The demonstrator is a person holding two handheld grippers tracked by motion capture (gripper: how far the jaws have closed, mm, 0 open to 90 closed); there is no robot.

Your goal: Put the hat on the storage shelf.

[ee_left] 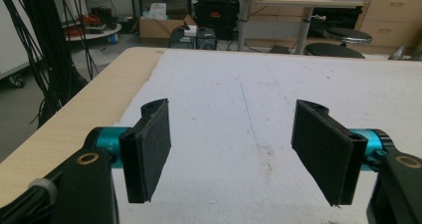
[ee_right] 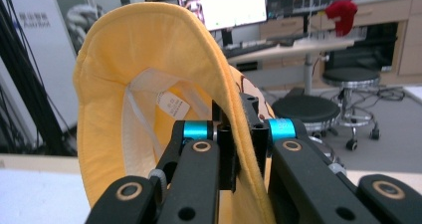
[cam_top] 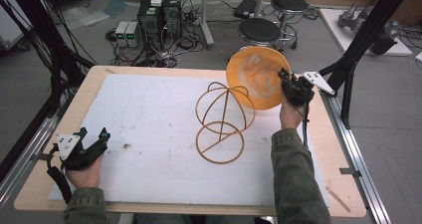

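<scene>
Hat (ee_right: 144,79) soft, light, floppy; right gripper (ee_right: 242,134) clamped on brim, above wire stand (cam_top: 222,122). Left gripper (ee_left: 231,149) open, empty.

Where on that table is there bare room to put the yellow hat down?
The white mat lies bare between the left hand-held gripper and the wire stand. It is crowded around that stand, beside the right hand-held gripper holding the hat.

Yellow hat (cam_top: 254,77), white lining; tan wire stand (cam_top: 221,122); white mat (cam_top: 149,134).
</scene>
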